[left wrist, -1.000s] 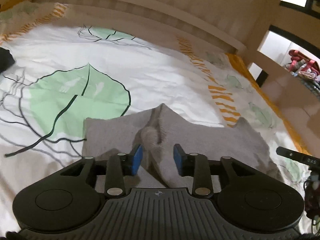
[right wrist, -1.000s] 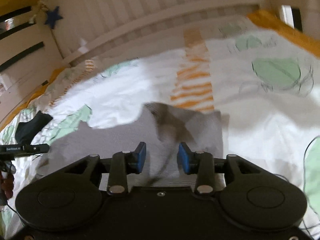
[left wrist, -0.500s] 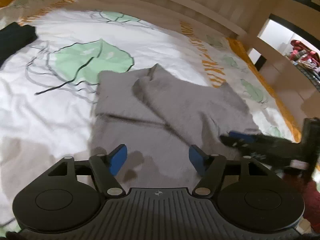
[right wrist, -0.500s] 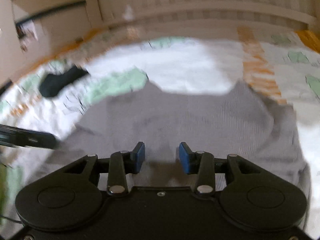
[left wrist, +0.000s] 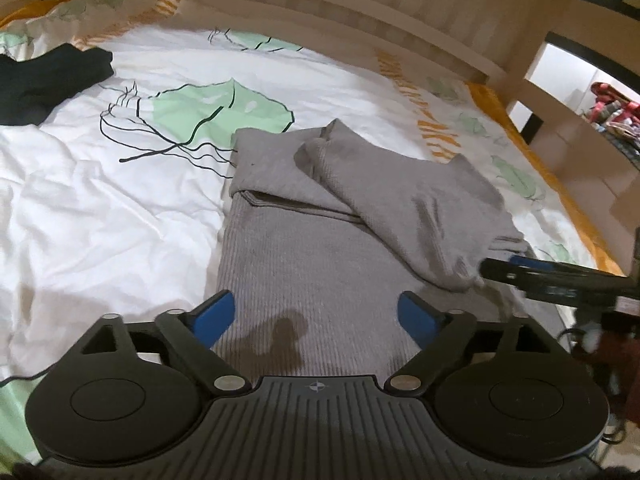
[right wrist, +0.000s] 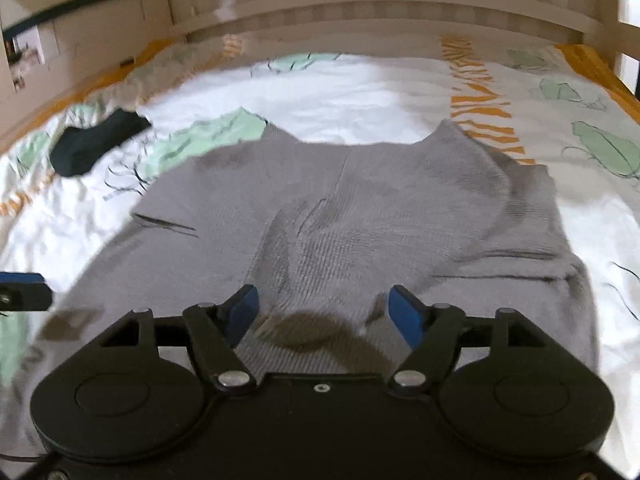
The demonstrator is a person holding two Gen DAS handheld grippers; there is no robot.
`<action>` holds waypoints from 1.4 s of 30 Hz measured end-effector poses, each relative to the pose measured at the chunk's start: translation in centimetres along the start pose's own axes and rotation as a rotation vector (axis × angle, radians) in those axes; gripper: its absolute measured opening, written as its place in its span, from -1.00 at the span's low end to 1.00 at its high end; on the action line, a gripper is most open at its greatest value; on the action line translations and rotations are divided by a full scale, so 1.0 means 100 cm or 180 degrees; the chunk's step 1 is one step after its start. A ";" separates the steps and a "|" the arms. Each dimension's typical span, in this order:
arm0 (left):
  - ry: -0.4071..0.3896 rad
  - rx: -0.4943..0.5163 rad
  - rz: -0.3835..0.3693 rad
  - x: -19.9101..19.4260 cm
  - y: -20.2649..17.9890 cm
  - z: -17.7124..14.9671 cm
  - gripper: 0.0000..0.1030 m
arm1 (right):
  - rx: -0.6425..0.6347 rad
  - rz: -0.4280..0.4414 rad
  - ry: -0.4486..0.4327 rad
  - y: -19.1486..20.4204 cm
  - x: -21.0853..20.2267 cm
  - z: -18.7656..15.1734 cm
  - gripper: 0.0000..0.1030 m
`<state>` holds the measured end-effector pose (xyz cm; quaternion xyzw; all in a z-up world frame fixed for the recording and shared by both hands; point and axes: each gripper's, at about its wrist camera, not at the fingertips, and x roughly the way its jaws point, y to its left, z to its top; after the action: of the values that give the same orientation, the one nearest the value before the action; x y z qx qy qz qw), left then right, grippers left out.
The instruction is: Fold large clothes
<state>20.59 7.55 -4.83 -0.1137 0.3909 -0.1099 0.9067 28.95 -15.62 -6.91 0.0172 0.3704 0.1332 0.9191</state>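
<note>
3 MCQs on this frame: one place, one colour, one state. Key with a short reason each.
1. Where is the black garment relative to the grey garment?
A. on top of it
B. apart, on the bedspread
C. under it

2. What colour are the tool pads?
A. red
B. blue
C. yellow

3. What is the left tool doing?
A. clamping the grey garment
B. clamping the black garment
C. gripping nothing

Key: B, white bedspread lies between them; B, blue shows on both tools; C, its jaws are opening, with the cloth lying flat below them.
</note>
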 end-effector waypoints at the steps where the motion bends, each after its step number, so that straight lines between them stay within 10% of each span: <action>1: -0.0008 0.0018 -0.0010 -0.004 -0.001 -0.003 0.87 | 0.0029 0.0016 -0.0014 0.000 -0.007 -0.001 0.61; 9: -0.0033 0.0114 -0.0037 -0.033 -0.007 -0.036 0.99 | 0.0463 0.0051 0.0004 -0.014 -0.078 -0.038 0.98; 25: 0.0175 0.0123 0.0111 -0.056 0.005 -0.088 0.99 | 0.1461 -0.0303 0.0289 -0.057 -0.150 -0.115 0.99; 42: 0.0427 0.0024 0.0038 -0.043 0.019 -0.115 0.99 | 0.1706 0.0283 0.0612 -0.057 -0.143 -0.148 0.99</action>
<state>9.54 9.20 -10.14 -0.1003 0.4511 -0.1134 0.8795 10.28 -25.82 -8.75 0.2631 0.4767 0.0717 0.8357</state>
